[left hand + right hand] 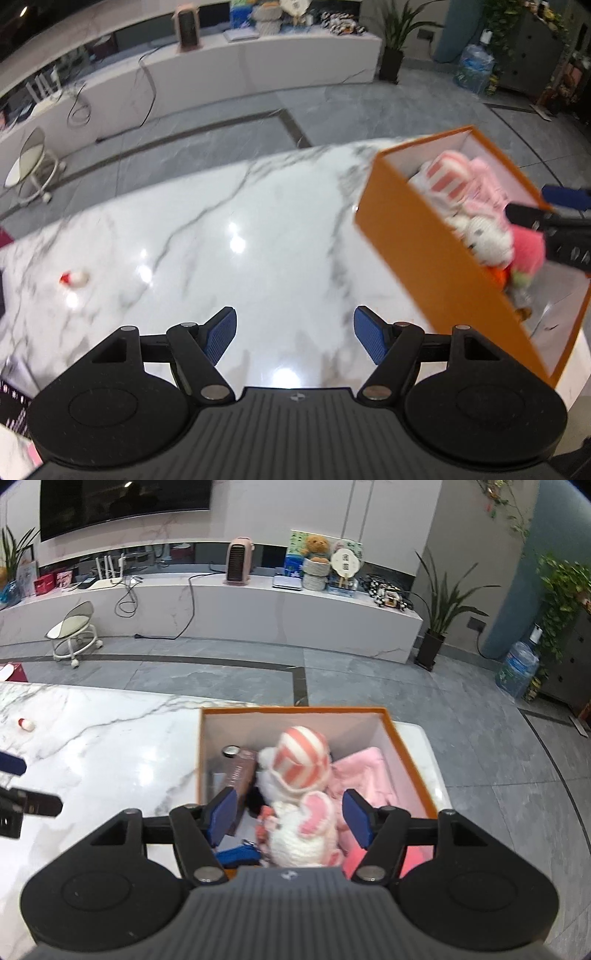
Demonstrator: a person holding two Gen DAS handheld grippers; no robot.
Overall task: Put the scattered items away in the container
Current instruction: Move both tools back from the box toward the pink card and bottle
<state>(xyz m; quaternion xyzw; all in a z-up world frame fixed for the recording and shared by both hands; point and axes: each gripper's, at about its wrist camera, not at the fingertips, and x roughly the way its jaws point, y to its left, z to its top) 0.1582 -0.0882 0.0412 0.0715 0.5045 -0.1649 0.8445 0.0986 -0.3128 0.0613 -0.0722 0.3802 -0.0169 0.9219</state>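
Your fingers are spread wide on both sides and pinch nothing: the left gripper (294, 334) hangs over bare marble, and the right gripper (288, 816) hangs above the open orange box (413, 771), with the knitted white-and-pink toy (306, 830) lying between and below its blue pads.

The box already holds a soft pile: a striped pink-and-white plush (301, 760), a pink cloth (365, 771), a dark carton (240, 775) and something blue near the front wall. All of that lies where the task wants it.

One thing is out on the surface (280, 236): a small red-and-white item (75, 277), far to the left of your left fingers and well apart from the box (in the right wrist view it is only a speck at the far left edge). It is too small and blurred to name. Judging by its size, it should be light and may skid on the glossy marble, so come down over it and close across its middle, not on one end. Whether it is soft or hard I cannot tell.

The knitted toy under your right fingers looks soft and squashy. It would give under a pinch and should not break (its body offers the fullest hold). Whether it is touching either pad I cannot tell.
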